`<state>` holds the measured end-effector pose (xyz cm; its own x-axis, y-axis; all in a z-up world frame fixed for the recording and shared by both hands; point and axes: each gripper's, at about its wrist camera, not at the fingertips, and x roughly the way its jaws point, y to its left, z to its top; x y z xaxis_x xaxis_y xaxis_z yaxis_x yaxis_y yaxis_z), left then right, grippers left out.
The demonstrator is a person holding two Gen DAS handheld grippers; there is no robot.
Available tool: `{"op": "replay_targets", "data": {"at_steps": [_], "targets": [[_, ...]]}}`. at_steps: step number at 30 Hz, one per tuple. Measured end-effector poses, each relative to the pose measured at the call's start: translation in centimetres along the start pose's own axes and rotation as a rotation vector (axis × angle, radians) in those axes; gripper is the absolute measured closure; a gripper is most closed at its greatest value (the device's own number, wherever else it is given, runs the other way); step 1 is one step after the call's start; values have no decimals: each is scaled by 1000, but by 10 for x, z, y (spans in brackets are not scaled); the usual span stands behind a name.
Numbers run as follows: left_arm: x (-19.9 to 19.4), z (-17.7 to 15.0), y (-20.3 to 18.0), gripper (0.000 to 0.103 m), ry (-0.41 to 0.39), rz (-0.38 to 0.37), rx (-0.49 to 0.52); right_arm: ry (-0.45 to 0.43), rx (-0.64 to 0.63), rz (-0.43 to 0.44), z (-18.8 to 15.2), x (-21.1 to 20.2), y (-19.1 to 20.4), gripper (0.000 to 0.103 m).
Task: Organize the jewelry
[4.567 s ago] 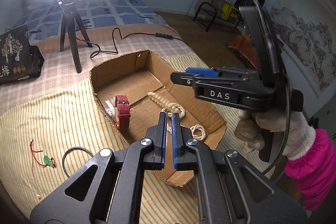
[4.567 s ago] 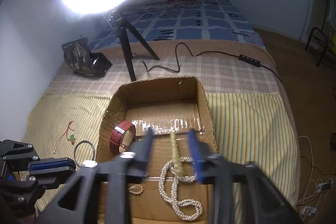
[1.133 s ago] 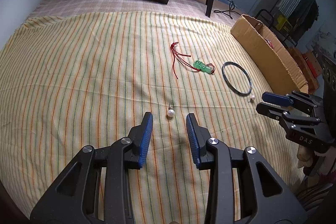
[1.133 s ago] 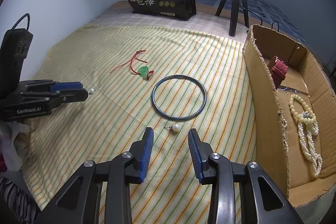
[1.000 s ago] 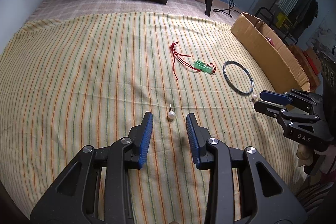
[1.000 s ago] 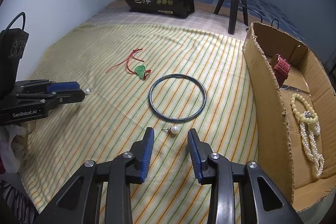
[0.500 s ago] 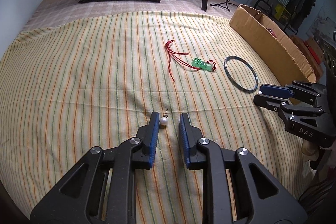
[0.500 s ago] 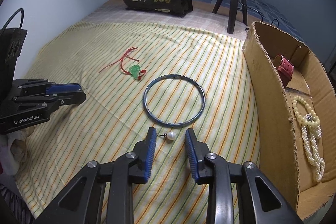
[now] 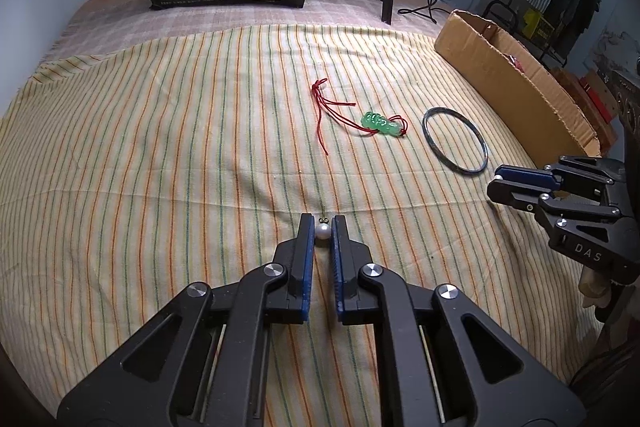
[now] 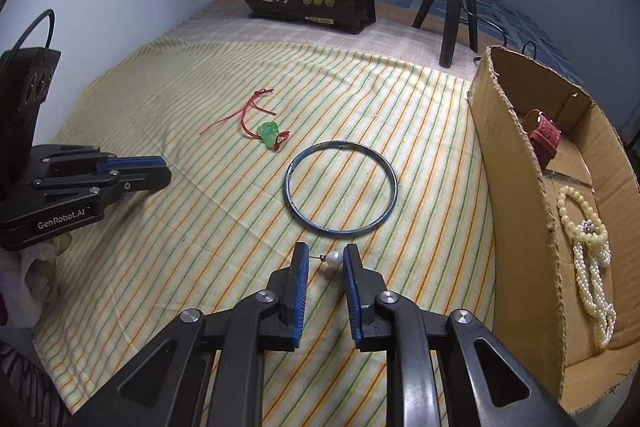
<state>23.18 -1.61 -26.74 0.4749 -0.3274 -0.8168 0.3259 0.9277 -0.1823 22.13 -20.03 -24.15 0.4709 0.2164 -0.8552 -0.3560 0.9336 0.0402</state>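
We see the left gripper (image 9: 321, 231) clamped on a pearl earring (image 9: 322, 231) on the striped cloth (image 9: 160, 147). Right of it: green pendant (image 9: 380, 123), bangle (image 9: 455, 140). The right gripper (image 10: 325, 261) is closing around a second pearl earring (image 10: 333, 259), pads not visibly pressing yet. Cardboard box (image 10: 516, 187) far right holds pearl necklaces (image 10: 592, 251).

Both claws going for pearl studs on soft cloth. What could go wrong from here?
1. Left claw pinches its pearl earring right at the tips; it may squirt out.
2. Right claw is closing across the other stud, post to pearl; it may rotate or slip.
3. Striped cloth may get pinched too.
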Motion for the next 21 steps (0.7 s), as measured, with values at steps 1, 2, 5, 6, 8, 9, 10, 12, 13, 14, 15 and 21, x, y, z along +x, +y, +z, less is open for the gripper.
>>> {"op": "replay_targets", "data": {"at_steps": [1,2,5,6,8,9,10,12,13,14,15,21], "targets": [[-2,0,0,97,-2,1,0,-1,0,2,0,-1,0,87],[-3,-1,-1,97,-3,2,-1,-4,-1,5,-1,-4,0,87],[-9,-2,-1,97,-13,3,-8,-16,-3,8,-2,-12,0,87],[-12,-3,-1,97,-16,3,-10,-19,-3,10,-2,-14,0,87],[-16,-4,-2,97,-21,4,-11,-27,1,15,-3,-20,-1,87],[-19,-5,-3,97,-24,4,-12,-31,5,18,-3,-22,-2,87],[-23,-5,-4,97,-28,4,-12,-36,12,22,-4,-26,-3,87],[-29,-5,-7,97,-36,4,-8,-46,32,36,-4,-32,-6,87],[-33,-5,-9,97,-40,2,-6,-52,39,39,-5,-36,-7,87],[-35,-4,-10,97,-43,2,-4,-60,44,42,-5,-40,-8,87],[-39,-3,-13,97,-49,-1,-2,-69,47,44,-5,-45,-9,87],[-56,5,-31,97,-79,-19,21,-116,58,43,-8,-72,-17,87]]}}
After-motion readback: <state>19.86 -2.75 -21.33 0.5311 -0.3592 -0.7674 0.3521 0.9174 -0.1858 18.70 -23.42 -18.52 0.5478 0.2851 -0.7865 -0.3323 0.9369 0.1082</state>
